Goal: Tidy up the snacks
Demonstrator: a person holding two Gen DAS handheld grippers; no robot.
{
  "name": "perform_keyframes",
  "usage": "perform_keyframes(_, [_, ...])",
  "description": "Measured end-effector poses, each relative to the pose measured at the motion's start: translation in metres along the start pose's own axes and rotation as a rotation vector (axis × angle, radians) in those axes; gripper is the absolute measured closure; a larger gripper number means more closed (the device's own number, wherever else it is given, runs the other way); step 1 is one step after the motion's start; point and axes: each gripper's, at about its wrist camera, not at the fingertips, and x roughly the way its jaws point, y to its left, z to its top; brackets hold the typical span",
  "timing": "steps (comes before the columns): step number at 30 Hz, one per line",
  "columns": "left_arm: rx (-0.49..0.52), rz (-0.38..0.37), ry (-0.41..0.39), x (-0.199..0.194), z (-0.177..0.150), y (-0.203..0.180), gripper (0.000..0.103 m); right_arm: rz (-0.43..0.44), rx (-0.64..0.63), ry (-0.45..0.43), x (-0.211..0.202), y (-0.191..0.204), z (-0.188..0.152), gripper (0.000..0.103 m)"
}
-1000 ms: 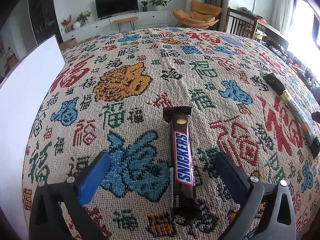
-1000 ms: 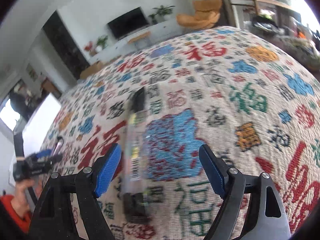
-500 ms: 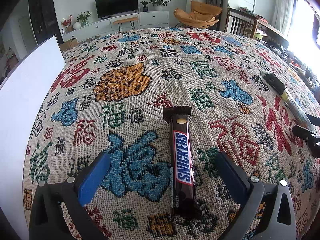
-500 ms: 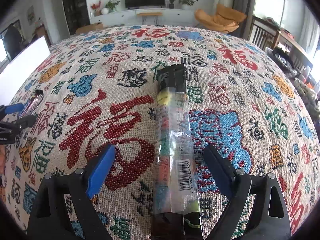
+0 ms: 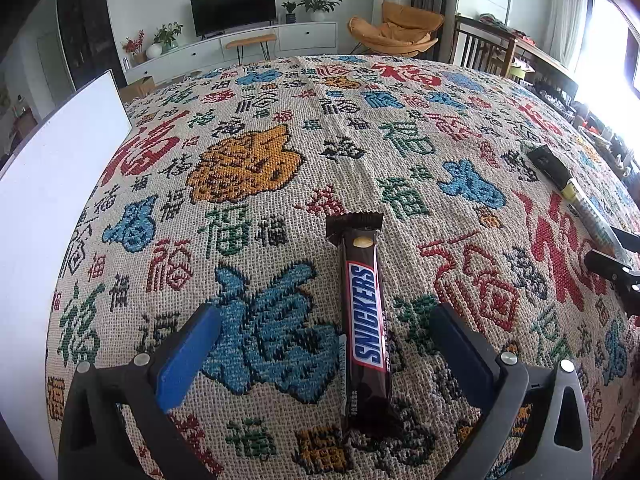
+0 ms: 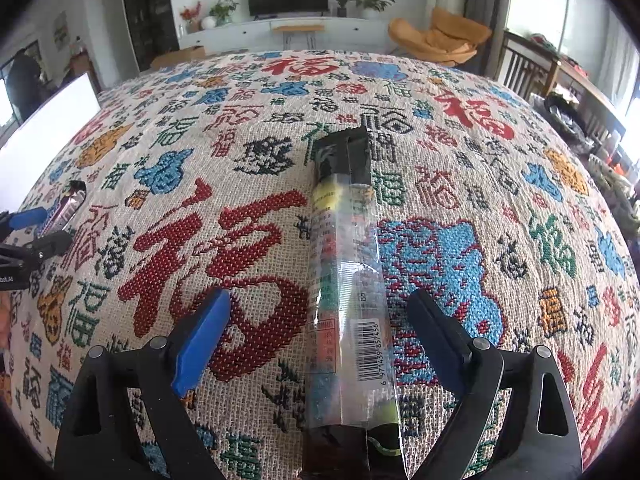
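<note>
A brown Snickers bar [image 5: 366, 312] lies lengthwise on the patterned tablecloth [image 5: 280, 128], between the wide-open fingers of my left gripper [image 5: 324, 330]. A long clear snack pack with a barcode and black ends [image 6: 346, 276] lies lengthwise between the wide-open fingers of my right gripper [image 6: 320, 314]. Neither gripper touches its snack. The snack pack also shows at the right of the left wrist view [image 5: 576, 194], with the right gripper [image 5: 612, 256] around it. The left gripper [image 6: 32, 228] and the Snickers bar [image 6: 70, 204] show at the left edge of the right wrist view.
A white board [image 5: 48, 184] stands along the table's left edge. Beyond the far edge are a TV console [image 5: 240, 42], an orange chair [image 5: 396, 30] and a dark wooden chair [image 5: 480, 50]. The cloth [image 6: 500, 160] covers the whole table.
My right gripper has swung from a tilted, blurred view to straight along the snack pack, which now lies centred between its fingers. The left gripper and the Snickers bar have stayed put.
</note>
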Motion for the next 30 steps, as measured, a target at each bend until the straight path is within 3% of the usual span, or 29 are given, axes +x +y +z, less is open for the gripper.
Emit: perform_keyframes(30, [0.001,0.000,0.001,-0.0001,0.0004,0.0001,0.000,0.000,-0.001,0.000,0.0003,-0.0008,-0.0007,0.011])
